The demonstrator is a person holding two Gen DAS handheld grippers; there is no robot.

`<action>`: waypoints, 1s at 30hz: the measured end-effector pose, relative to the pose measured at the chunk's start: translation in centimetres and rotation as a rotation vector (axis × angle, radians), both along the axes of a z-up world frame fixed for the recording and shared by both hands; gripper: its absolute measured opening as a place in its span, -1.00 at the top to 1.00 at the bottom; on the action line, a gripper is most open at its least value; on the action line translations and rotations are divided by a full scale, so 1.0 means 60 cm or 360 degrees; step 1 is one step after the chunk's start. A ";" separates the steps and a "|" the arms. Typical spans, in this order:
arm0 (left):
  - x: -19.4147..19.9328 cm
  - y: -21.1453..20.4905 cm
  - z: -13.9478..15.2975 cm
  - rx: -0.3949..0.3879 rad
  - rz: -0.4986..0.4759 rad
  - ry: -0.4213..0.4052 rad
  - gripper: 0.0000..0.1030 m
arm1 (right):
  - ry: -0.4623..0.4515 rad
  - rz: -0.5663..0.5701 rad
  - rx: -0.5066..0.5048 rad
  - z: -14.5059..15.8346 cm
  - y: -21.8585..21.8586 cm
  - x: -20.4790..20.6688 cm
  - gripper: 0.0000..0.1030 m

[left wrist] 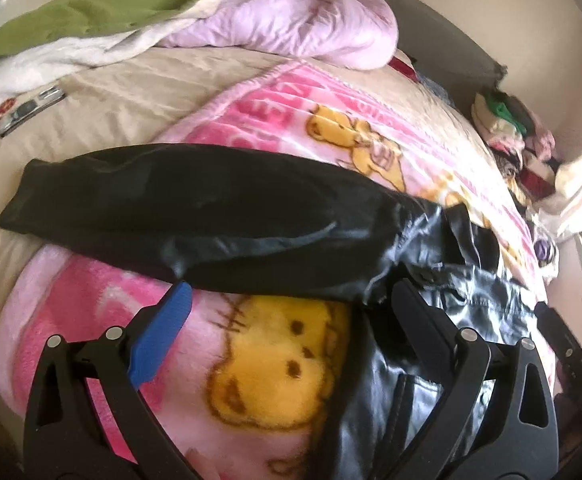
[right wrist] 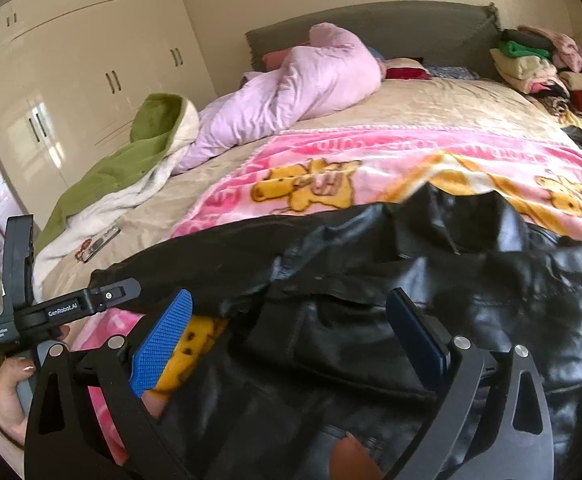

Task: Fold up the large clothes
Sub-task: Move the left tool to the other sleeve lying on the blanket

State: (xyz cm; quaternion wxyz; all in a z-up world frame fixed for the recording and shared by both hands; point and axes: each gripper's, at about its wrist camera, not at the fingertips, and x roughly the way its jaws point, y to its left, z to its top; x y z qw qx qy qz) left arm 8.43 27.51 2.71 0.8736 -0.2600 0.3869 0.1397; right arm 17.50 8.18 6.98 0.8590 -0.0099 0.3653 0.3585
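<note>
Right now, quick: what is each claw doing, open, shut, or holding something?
Left claw: open, holding nothing, over the black jacket sleeve.
Right claw: open, holding nothing, above the jacket body.

The jacket [right wrist: 371, 280] lies on the blanket [right wrist: 371, 160], its sleeve [left wrist: 171, 208] stretched leftward; behind the blanket a quilt [right wrist: 291, 92] lies bunched, a hooded garment [right wrist: 131, 160] to its left.

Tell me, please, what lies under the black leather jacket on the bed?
The black leather jacket lies on a pink cartoon blanket, which itself lies on a beige bedspread. Whatever is directly below the jacket's body is covered, so anything else there cannot be seen.
</note>
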 end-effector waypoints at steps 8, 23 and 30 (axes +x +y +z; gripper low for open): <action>-0.013 0.054 -0.011 0.0034 0.0170 0.0047 -0.82 | 0.0001 0.0115 -0.0003 0.002 0.070 -0.002 -0.88; -0.053 0.165 -0.040 -0.0104 0.0488 0.0082 -0.82 | 0.0015 0.0333 -0.0026 -0.011 0.191 -0.023 -0.88; -0.068 0.220 -0.070 -0.0255 0.0648 0.0100 -0.82 | 0.0051 0.0361 -0.0032 -0.027 0.209 -0.030 -0.88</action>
